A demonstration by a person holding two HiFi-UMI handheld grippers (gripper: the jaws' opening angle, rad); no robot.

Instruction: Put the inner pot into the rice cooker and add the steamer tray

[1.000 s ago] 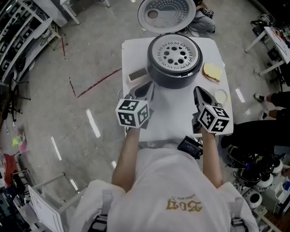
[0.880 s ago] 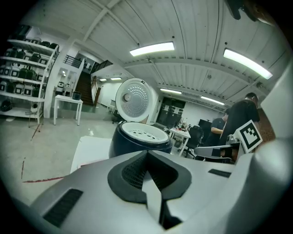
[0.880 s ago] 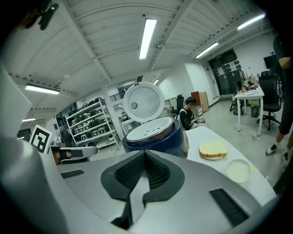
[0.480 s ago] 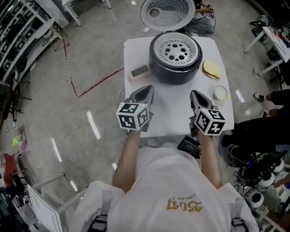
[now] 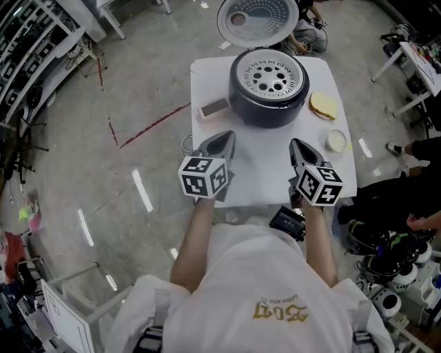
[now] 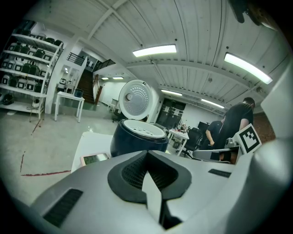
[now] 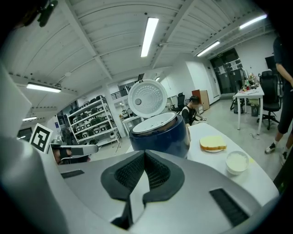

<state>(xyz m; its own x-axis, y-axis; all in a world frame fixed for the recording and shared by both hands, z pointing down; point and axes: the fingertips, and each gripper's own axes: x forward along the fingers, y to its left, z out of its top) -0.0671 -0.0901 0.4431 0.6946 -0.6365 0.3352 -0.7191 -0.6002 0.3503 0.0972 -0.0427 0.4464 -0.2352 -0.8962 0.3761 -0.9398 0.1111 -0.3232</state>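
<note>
A dark blue rice cooker (image 5: 267,103) stands at the far middle of the white table (image 5: 262,165), its round lid (image 5: 258,18) swung open behind it. A white steamer tray (image 5: 269,77) with round holes sits in its top. The cooker (image 6: 137,139) also shows ahead in the left gripper view, and the cooker (image 7: 161,135) in the right gripper view. My left gripper (image 5: 224,140) is shut and empty over the table's near left. The right gripper (image 5: 298,147) is shut and empty at the near right. Both sit well short of the cooker.
A small flat scale (image 5: 214,107) lies left of the cooker. A yellow sponge (image 5: 322,105) and a small white bowl (image 5: 336,140) lie to the right. A black device (image 5: 289,222) sits at the table's near edge. Shelving (image 5: 27,62) and people stand around.
Both grippers have drawn back from the cooker toward the table's near edge. The cooker and tray stay as they were.
</note>
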